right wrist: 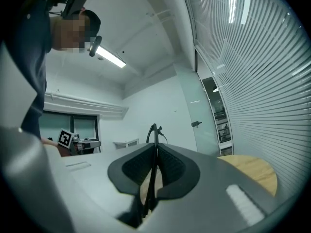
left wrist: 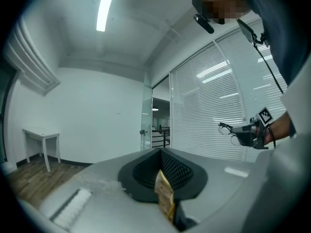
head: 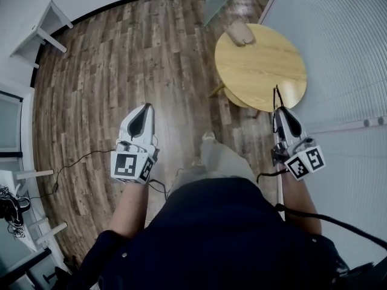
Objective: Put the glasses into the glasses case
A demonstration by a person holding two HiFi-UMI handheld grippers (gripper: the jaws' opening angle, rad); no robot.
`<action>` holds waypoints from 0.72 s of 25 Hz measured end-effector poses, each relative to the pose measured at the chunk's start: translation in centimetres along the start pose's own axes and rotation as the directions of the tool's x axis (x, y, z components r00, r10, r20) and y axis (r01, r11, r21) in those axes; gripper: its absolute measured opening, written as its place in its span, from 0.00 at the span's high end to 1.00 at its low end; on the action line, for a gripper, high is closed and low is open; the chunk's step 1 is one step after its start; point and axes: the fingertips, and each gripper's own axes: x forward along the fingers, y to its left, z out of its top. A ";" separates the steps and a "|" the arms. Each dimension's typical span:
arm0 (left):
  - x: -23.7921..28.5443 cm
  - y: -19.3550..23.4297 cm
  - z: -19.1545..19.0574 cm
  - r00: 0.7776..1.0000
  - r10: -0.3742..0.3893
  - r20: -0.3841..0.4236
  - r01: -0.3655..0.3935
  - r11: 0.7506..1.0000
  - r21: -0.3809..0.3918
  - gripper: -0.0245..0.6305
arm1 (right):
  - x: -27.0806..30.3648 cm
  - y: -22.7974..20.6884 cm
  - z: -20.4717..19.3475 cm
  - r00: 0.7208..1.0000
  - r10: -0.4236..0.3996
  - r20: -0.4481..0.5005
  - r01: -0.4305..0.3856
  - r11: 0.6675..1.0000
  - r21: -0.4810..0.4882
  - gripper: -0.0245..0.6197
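Both tongs hang over the wood floor (head: 121, 59) in the head view: the left gripper (head: 147, 106) is closed on nothing, and the right gripper (head: 280, 110) pinches the thin black glasses (head: 276, 95) at the near edge of the round table (head: 272, 71). The tan glasses case (head: 240, 33) lies at the table's far edge; I cannot tell if it is open.

In the left gripper view its jaws meet, empty.

In the right gripper view the jaws clamp the frame, which pokes up past their tips.
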 end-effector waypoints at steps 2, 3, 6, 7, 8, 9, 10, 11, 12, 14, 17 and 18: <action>1.3 1.0 -0.3 1.000 0.009 -0.004 -0.009 1.000 -0.003 0.96 | 1.9 -0.7 -0.3 1.000 0.015 -0.006 -0.015 1.000 0.002 0.92; 2.0 1.6 -0.4 1.000 0.013 -0.007 -0.013 1.000 -0.002 0.96 | 2.9 -1.1 -0.3 1.000 0.022 -0.007 -0.022 1.000 0.009 0.92; 4.5 3.2 -0.3 1.000 0.025 -0.013 -0.025 1.000 0.006 0.96 | 5.8 -2.8 -0.5 0.999 0.033 -0.008 -0.033 0.999 0.032 0.92; 5.3 3.7 -0.2 0.999 0.030 -0.013 -0.029 1.000 0.008 0.96 | 6.6 -3.5 -0.6 0.999 0.034 -0.010 -0.033 0.999 0.037 0.92; 6.2 4.1 0.0 0.999 0.034 -0.013 -0.034 0.999 0.009 0.96 | 7.5 -4.2 -0.7 0.999 0.033 -0.012 -0.032 0.999 0.042 0.92; 7.2 4.7 0.4 0.999 0.038 -0.012 -0.038 0.999 0.011 0.96 | 8.5 -5.0 -0.6 0.999 0.032 -0.012 -0.031 0.999 0.045 0.92; 8.3 5.3 0.8 0.999 0.041 -0.010 -0.040 0.999 0.014 0.96 | 9.7 -5.7 -0.3 0.999 0.032 -0.010 -0.032 0.998 0.045 0.92; 9.5 5.9 1.2 0.999 0.043 -0.009 -0.043 0.999 0.017 0.96 | 10.8 -6.4 0.0 0.999 0.034 -0.006 -0.034 0.998 0.044 0.92; 10.8 6.6 1.6 0.999 0.044 -0.007 -0.044 0.999 0.022 0.96 | 12.0 -7.2 0.3 0.999 0.037 -0.002 -0.037 0.998 0.046 0.92; 13.4 7.5 2.1 0.999 0.038 -0.005 -0.038 0.998 0.041 0.96 | 14.3 -8.7 0.5 0.999 0.042 0.002 -0.042 0.998 0.056 0.92; 17.0 8.5 2.6 1.000 0.025 -0.010 -0.025 0.998 0.062 0.96 | 17.2 -11.4 0.5 0.999 0.045 0.003 -0.045 0.996 0.080 0.92; 18.2 8.7 2.5 1.000 0.025 -0.016 -0.024 0.997 0.067 0.96 | 18.1 -12.4 0.5 0.999 0.048 0.005 -0.048 0.995 0.085 0.92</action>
